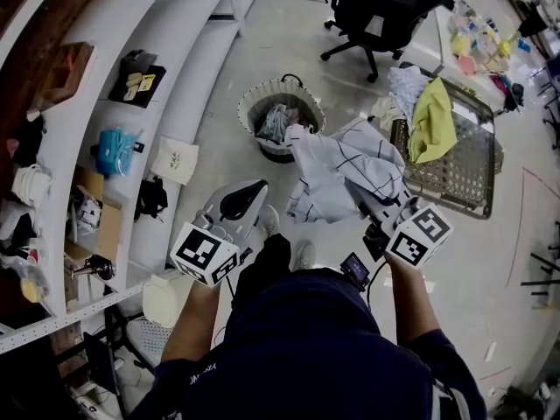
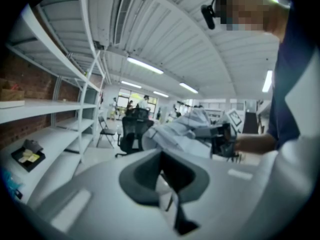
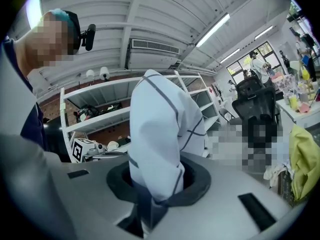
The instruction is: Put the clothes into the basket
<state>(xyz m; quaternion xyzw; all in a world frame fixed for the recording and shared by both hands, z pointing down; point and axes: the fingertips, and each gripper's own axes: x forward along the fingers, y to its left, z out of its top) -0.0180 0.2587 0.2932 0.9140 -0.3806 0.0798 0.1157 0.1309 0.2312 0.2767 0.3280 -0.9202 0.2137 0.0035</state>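
Note:
My right gripper (image 1: 374,206) is shut on a white shirt with thin dark check lines (image 1: 337,169). The shirt hangs in the air between me and the round wicker basket (image 1: 308,101) on the floor ahead. In the right gripper view the shirt (image 3: 160,129) rises out of the jaws of my right gripper (image 3: 155,186) and fills the middle. My left gripper (image 1: 238,201) is held to the left of the shirt and apart from it. Seen in the left gripper view, the left gripper (image 2: 169,178) has its jaws together with nothing between them. The basket holds several clothes (image 1: 278,122).
A flat mesh crate (image 1: 464,169) lies to the right with a yellow-green cloth (image 1: 431,119) and white clothes (image 1: 404,86) on it. White shelving (image 1: 166,103) with small items runs along the left. A black office chair (image 1: 376,11) stands beyond the basket.

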